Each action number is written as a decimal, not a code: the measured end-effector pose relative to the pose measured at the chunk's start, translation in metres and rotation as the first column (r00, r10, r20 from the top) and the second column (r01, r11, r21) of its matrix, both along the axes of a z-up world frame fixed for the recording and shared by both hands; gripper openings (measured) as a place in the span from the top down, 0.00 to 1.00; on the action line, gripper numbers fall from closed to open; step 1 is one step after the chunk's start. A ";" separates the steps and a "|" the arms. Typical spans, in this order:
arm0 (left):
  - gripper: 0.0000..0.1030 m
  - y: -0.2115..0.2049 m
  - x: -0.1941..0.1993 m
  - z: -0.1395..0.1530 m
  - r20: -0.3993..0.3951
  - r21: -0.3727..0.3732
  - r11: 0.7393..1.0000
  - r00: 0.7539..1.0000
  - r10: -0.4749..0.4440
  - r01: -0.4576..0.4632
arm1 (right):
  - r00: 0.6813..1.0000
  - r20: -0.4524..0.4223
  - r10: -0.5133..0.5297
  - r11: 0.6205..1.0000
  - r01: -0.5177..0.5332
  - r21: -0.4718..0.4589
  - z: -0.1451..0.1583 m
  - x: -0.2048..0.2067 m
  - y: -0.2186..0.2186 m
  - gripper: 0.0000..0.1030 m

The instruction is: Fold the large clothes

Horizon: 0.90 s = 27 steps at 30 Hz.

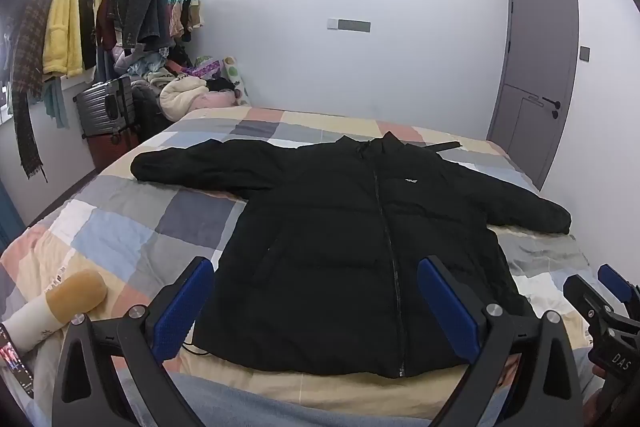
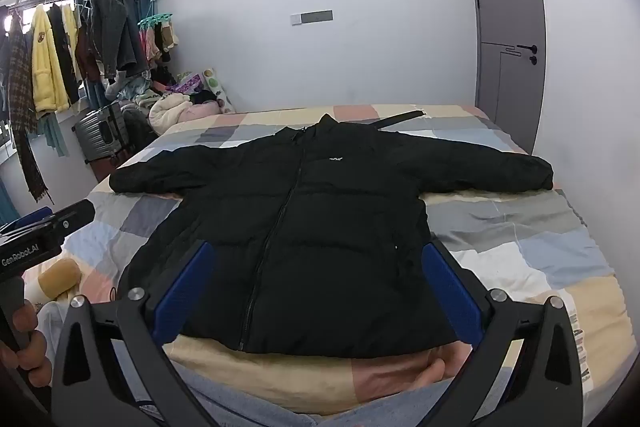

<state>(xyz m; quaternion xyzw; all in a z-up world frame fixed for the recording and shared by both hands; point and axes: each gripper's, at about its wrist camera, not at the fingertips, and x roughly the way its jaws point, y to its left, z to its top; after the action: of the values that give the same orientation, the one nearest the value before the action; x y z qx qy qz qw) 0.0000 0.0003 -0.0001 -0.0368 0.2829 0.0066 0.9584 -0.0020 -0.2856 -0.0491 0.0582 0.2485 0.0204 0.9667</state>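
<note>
Left wrist view
Jacket: black puffer jacket (image 1: pixel 360 239), zipped, front up, spread flat on the patchwork quilt (image 1: pixel 120 223) of the bed.
Long axis: collar toward the far wall, hem toward the camera; zipper (image 1: pixel 386 235) running nearly straight away from the viewer; sleeves out to either side.
Left gripper (image 1: pixel 316 303): jaws spread wide, nothing between the blue pads, poised above the hem, not touching cloth.
Bearing: jacket straight ahead and below, hem just beyond the fingertips; left sleeve (image 1: pixel 192 167) stretched off to the far left, well apart from the fingers.
Right gripper (image 1: pixel 612 291): edging in at the right margin, beside the hem's right corner.
Bystanders: cream and mustard plush toy (image 1: pixel 60 307) at the near left, clothes rack (image 1: pixel 100 7) in the corner, grey door (image 1: pixel 540 67) at right.

Right wrist view
Jacket (image 2: pixel 320 219): same flat spread, hem at the near bed edge, collar far.
Right gripper (image 2: pixel 316 287): jaws wide apart, empty, hovering over the lower body of the jacket.
Bearing: jacket dead ahead and below; right sleeve (image 2: pixel 492 171) reaching out to the far right, cuff near the bed's edge.
Left gripper (image 2: pixel 48 223): at the left margin, level with the left sleeve (image 2: pixel 160 171) side.
Nearer arm: left for the left sleeve, right for the right sleeve, judging by position.
Likely step: folding not yet begun; sleeves probably first.
</note>
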 end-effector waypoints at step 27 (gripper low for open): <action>0.00 -0.001 0.000 -0.004 -0.018 0.008 1.000 1.000 -0.010 0.010 | 0.999 -0.030 -0.014 1.000 0.014 -0.001 -0.006 0.003 0.002 0.00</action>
<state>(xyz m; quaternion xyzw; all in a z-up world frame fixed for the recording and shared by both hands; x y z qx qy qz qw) -0.0004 -0.0007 -0.0038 -0.0313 0.2915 0.0031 0.9560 0.0007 -0.2839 -0.0548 0.0599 0.2625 0.0126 0.9630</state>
